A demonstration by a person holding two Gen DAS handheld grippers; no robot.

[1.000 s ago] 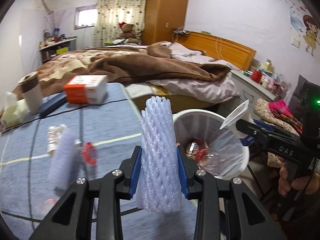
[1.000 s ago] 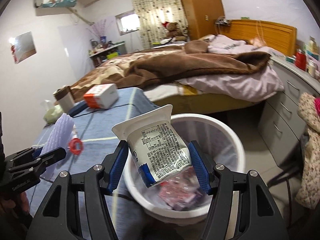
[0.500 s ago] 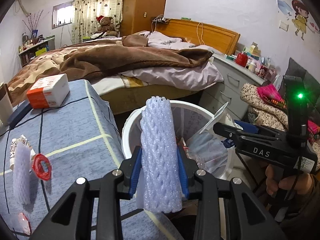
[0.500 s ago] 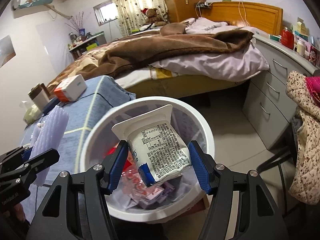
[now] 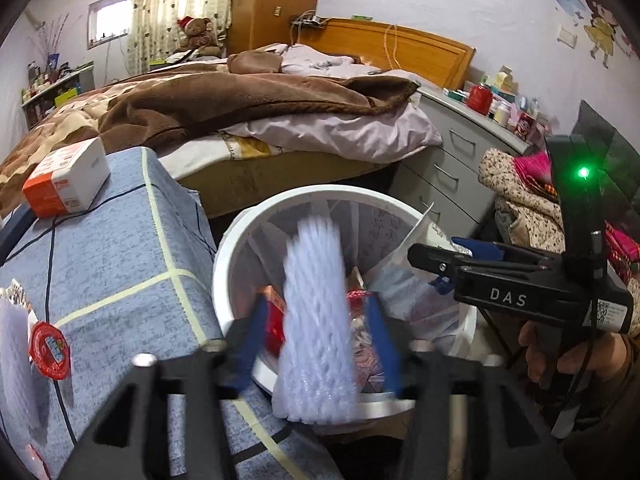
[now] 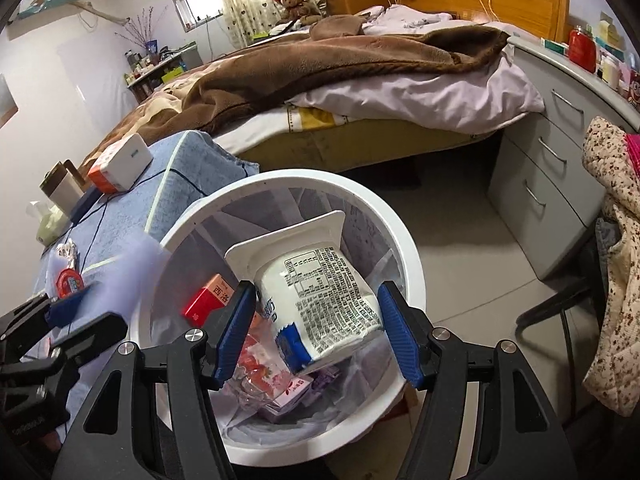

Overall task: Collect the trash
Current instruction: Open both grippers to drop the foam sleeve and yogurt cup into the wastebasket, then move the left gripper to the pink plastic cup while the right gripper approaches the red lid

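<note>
A: Item one, left claw (image 5: 316, 344): jaws opening, with the pale lilac foam-net fruit sleeve (image 5: 316, 320) upright and blurred between them; the blue pads look clear of it. Below and ahead of the claw is the round white plastic waste bin (image 5: 240, 248) with its clear liner.

B: Handling?

A: Let the jaws spread fully and hold the claw above the bin mouth until the sleeve drops. It is light and springy, so it may catch on a pad or tip over the near rim.

B: Item two?

A: Right claw (image 6: 316, 320): clamped on the crushed white plastic yoghurt cup (image 6: 316, 292), rim tilted up-left, directly over the same bin (image 6: 400, 240). Release it straight down from there.

B: Writing?

A: "DAS" on the right claw's side in the left view. The cup carries a printed table, too small to read. A red carton (image 6: 206, 300) in the bin, left of the right claw, shows two Chinese characters.
</note>
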